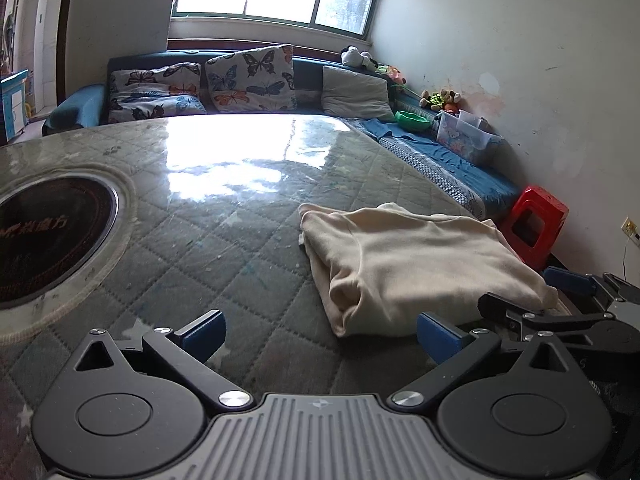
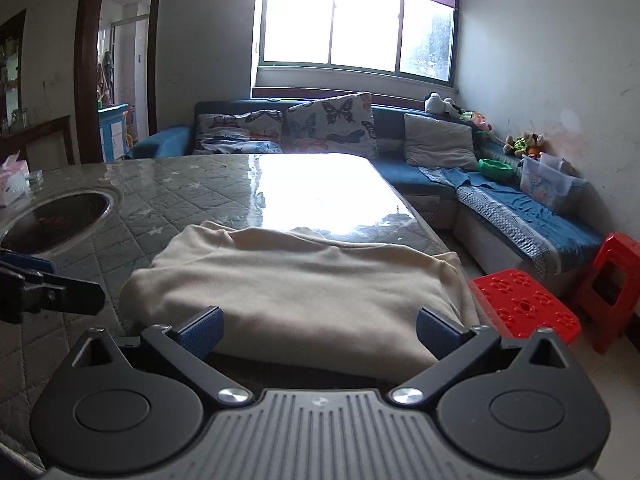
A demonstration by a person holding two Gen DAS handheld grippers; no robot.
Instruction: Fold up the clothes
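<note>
A cream garment [image 1: 416, 268] lies folded in a thick rectangle on the quilted glass-topped table [image 1: 224, 208], near its right edge. My left gripper [image 1: 320, 338] is open and empty, just in front of and to the left of the garment. In the right wrist view the garment [image 2: 304, 284] lies straight ahead. My right gripper [image 2: 320, 334] is open and empty, its fingers spread at the garment's near edge. The right gripper also shows at the right edge of the left wrist view [image 1: 560, 304], and the left gripper's finger shows at the left of the right wrist view [image 2: 44, 284].
A round dark cooktop [image 1: 52, 236] is set in the table at the left. A blue sofa with butterfly cushions [image 1: 248, 80] runs behind and along the right wall. Red plastic stools [image 2: 524, 308] stand by the table's right edge. A tissue box [image 2: 12, 180] sits at far left.
</note>
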